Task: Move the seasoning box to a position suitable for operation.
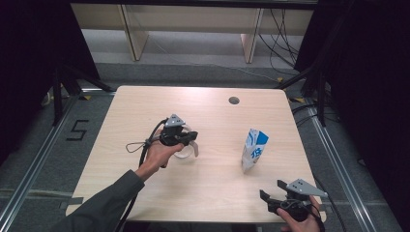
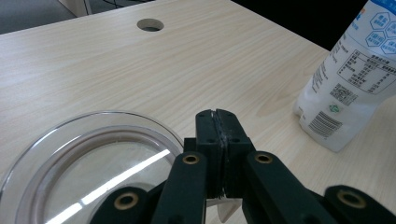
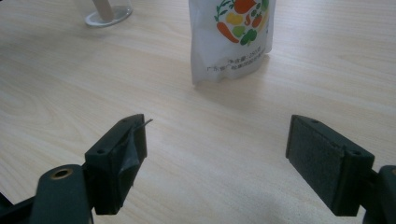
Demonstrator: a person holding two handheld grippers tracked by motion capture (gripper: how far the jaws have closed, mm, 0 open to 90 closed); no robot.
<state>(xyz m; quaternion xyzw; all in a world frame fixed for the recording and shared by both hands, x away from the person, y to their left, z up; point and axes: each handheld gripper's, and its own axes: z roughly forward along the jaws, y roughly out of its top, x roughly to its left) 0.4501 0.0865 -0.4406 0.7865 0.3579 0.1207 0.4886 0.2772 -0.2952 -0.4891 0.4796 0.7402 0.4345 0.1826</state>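
The left tongs point(image 2: 218, 122) are clamped on the rim of a clear glass bowl point(image 2: 88, 158); the right tongs point(image 3: 215, 161) gape wide, near the standing pouch point(image 3: 232, 35) on the desk point(image 1: 212, 121).

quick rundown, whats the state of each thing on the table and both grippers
left gripper: jaws shut, apparently pinching the rim of the clear bowl
clear bowl: upright on the table, looks empty
white pouch: standing upright, top looks closed, not held by either gripper
right gripper: jaws wide open, holding nothing, aimed at the pouch
table: round hole near the far edge
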